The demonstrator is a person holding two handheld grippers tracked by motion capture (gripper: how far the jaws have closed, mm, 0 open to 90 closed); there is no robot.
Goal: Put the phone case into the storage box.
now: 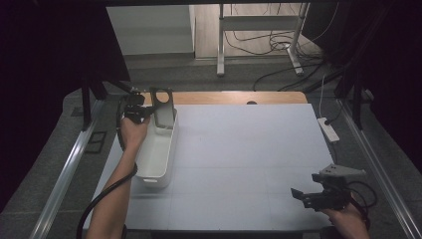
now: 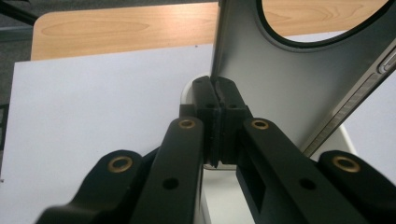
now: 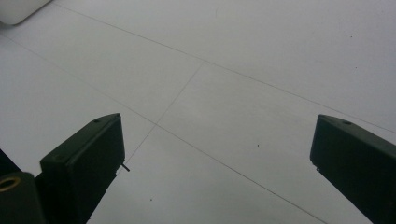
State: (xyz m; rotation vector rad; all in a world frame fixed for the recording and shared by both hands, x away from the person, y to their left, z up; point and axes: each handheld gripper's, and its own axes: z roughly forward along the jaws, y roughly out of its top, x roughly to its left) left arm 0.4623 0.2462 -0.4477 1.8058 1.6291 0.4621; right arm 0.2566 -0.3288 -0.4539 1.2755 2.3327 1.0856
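A flat grey metal plate [image 1: 162, 107] with a large round hole stands upright over the far end of a long white bin [image 1: 164, 158] at the table's left. My left gripper [image 1: 147, 113] is shut on the plate's edge; in the left gripper view its jaws [image 2: 215, 88] meet tightly on the thin edge of the plate [image 2: 299, 88], with the bin's rim [image 2: 187, 92] just beyond. My right gripper [image 1: 299, 195] hovers low near the table's front right corner. Its jaws [image 3: 219, 140] stand wide apart with nothing but white tabletop between them.
White sheets cover the table [image 1: 239, 149], and a wooden strip [image 1: 234, 97] shows along the far edge. A white power strip [image 1: 328, 128] lies off the right side. A corner of the bin [image 3: 18, 9] appears far off in the right gripper view.
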